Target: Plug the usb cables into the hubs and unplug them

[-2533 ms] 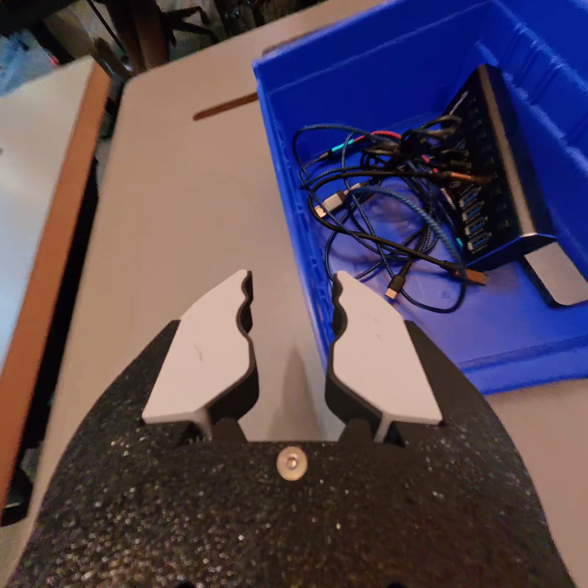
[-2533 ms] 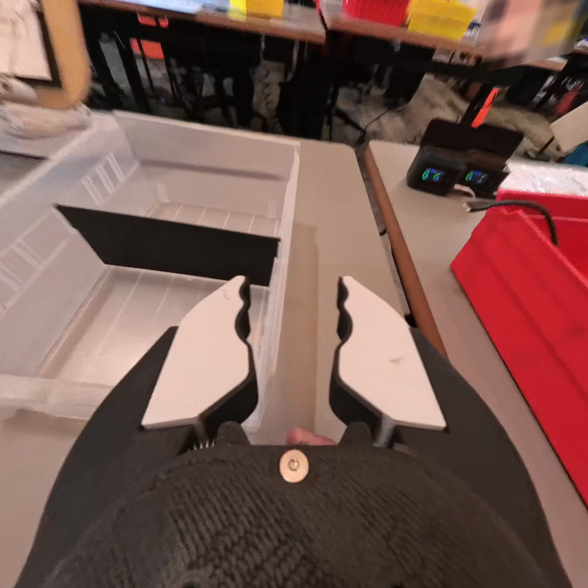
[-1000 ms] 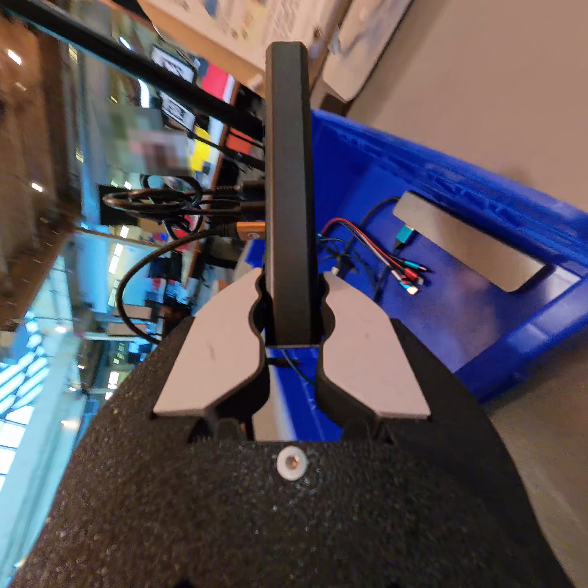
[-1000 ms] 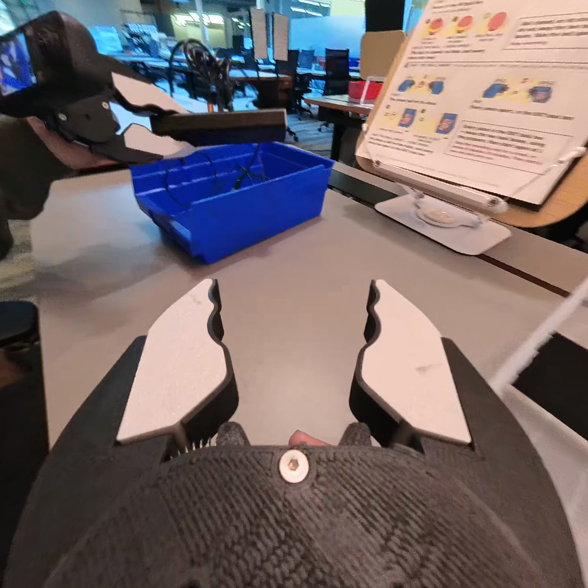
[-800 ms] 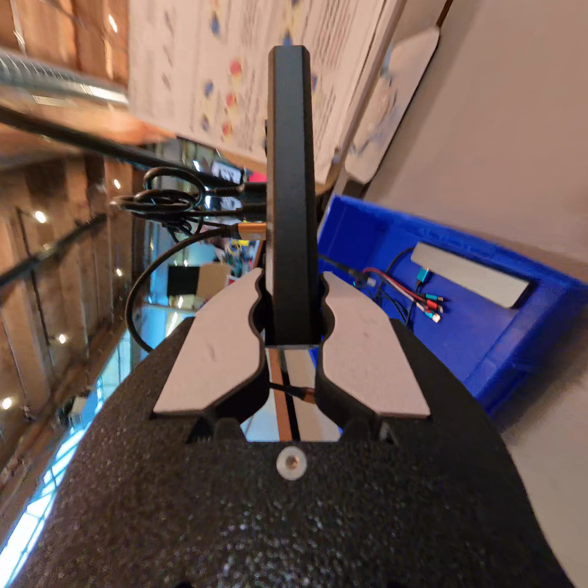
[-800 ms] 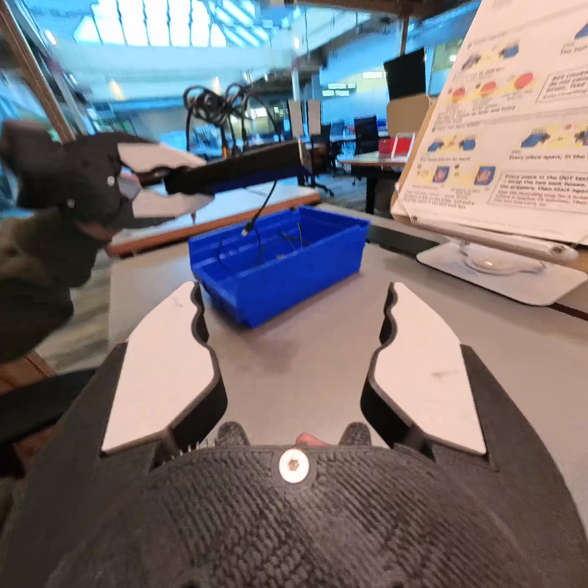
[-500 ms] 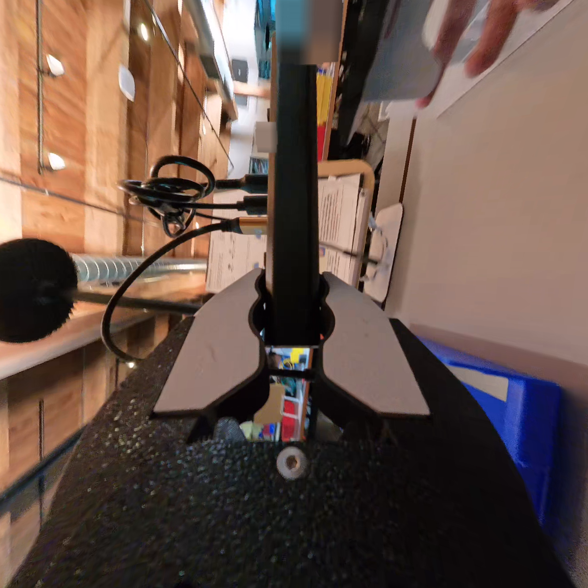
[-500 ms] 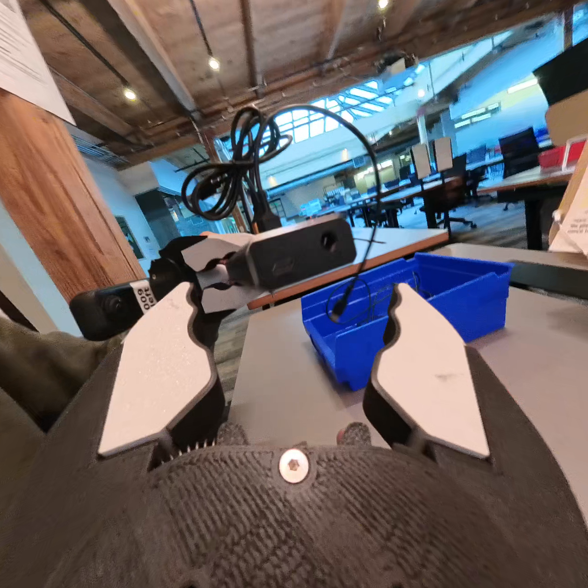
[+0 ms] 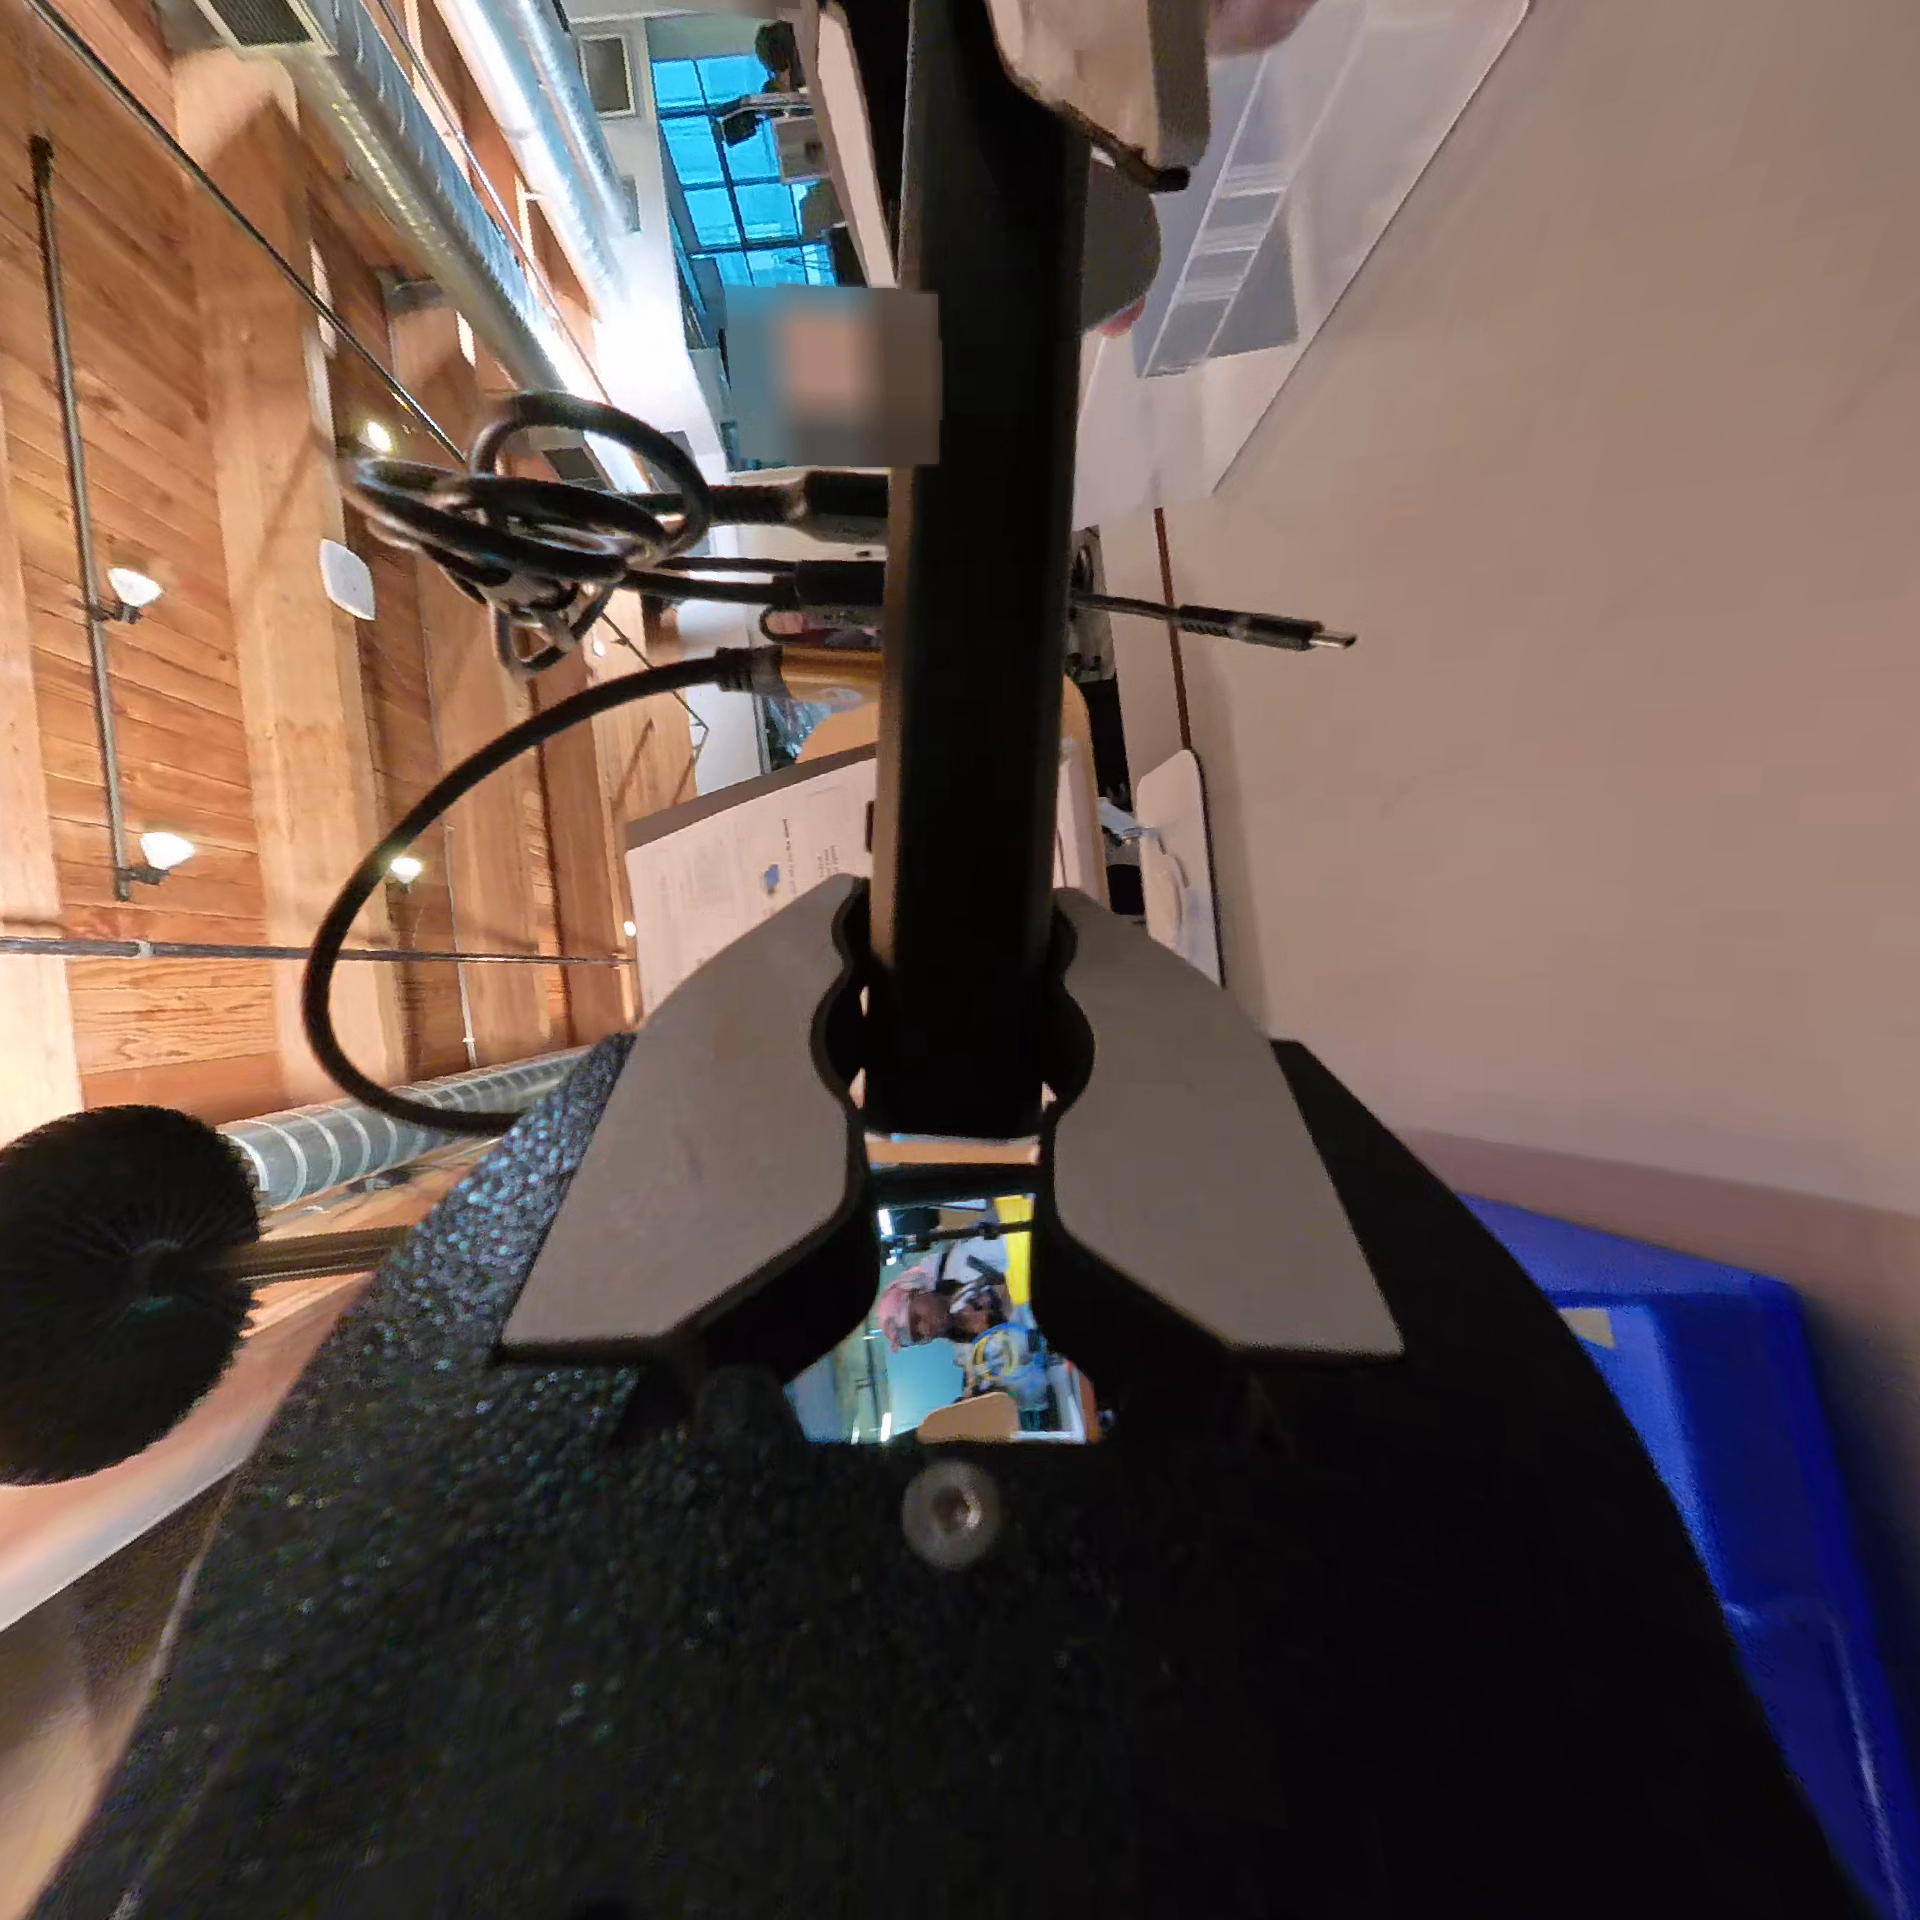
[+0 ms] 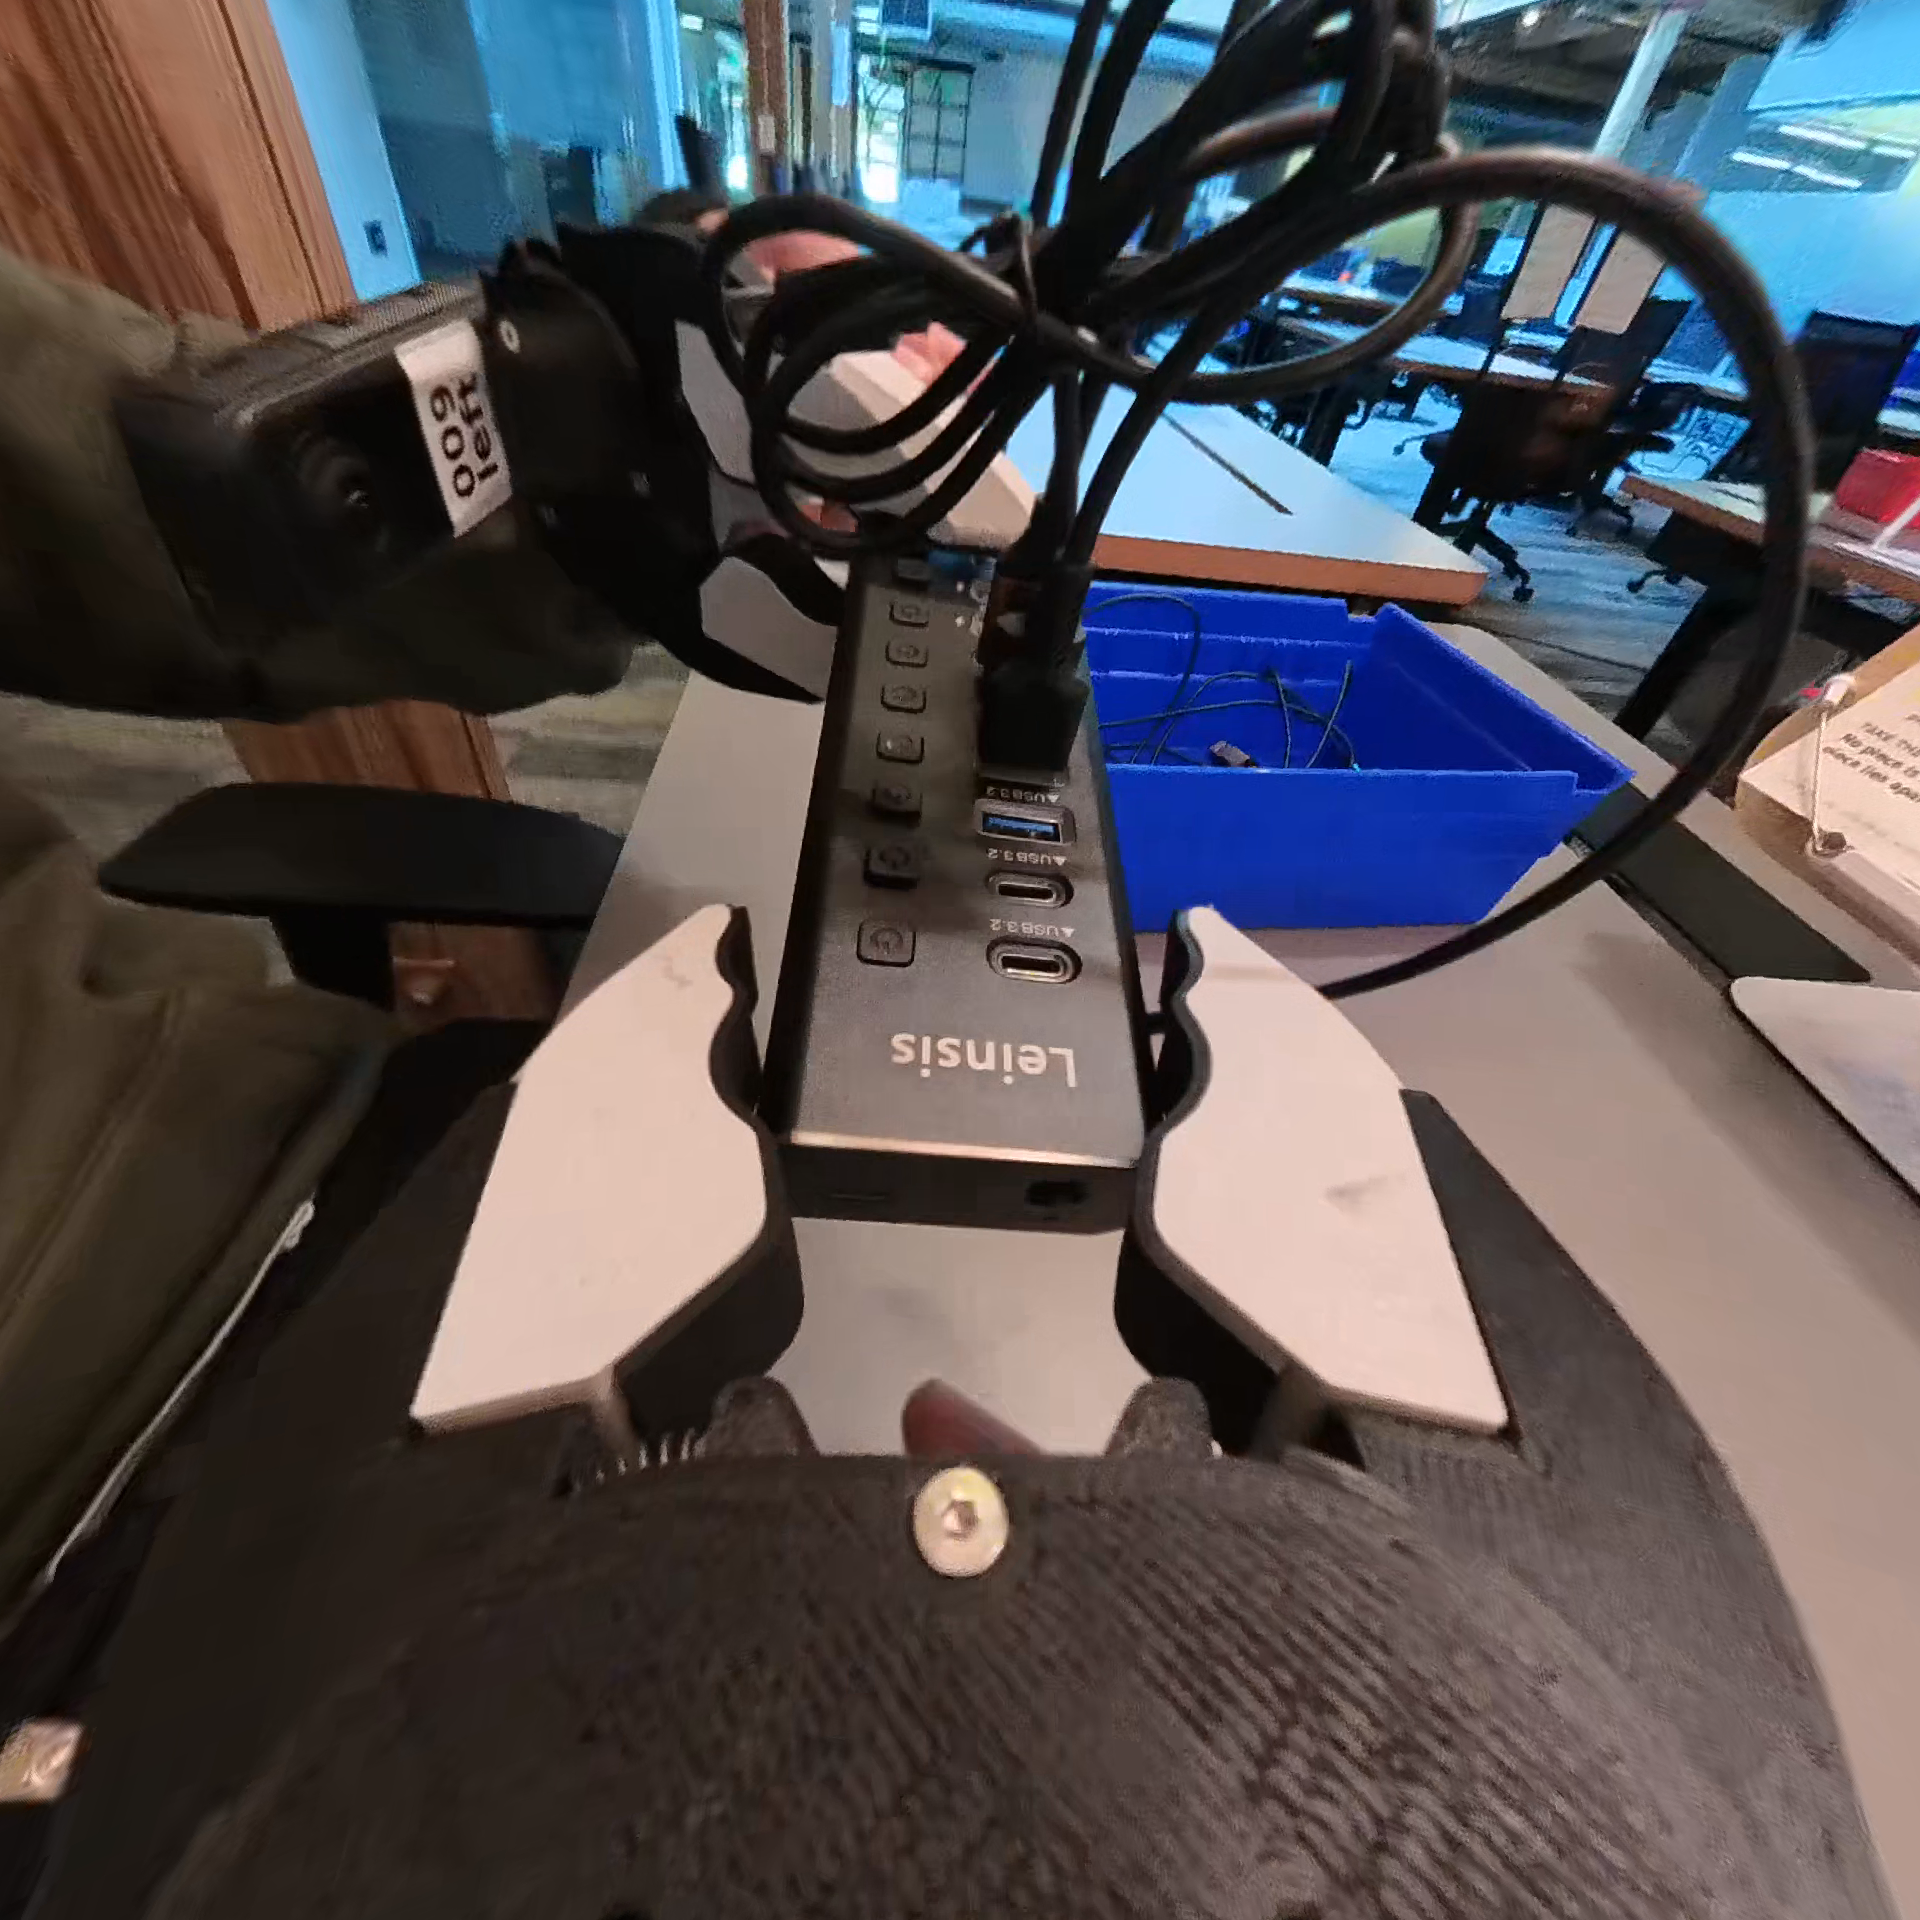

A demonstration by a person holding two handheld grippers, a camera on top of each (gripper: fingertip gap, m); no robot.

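A long black USB hub (image 10: 935, 831) is held in the air over the grey table (image 10: 1558, 1143). My left gripper (image 9: 956, 935) is shut on one end of it; it also shows in the right wrist view (image 10: 862, 540). My right gripper (image 10: 956, 935) is shut on the other end, and its fingers show at the top of the left wrist view (image 9: 987, 104). Several black cables (image 10: 1039, 260) are plugged into the hub's middle ports and loop above it. One loose plug end (image 9: 1278, 631) sticks out past the hub. Three ports nearest my right gripper are free.
A blue bin (image 10: 1351, 831) with more cables (image 10: 1247, 717) stands on the table beyond the hub. A clear plastic bin (image 9: 1299, 208) and a sheet on a stand (image 10: 1849, 790) are nearby. A chair armrest (image 10: 353, 842) and a person's sleeve (image 10: 104, 1039) are at the left.
My left gripper took the hub from the blue bin, lifted it and turned it. My right gripper moved in toward the hub and closed on its free end.
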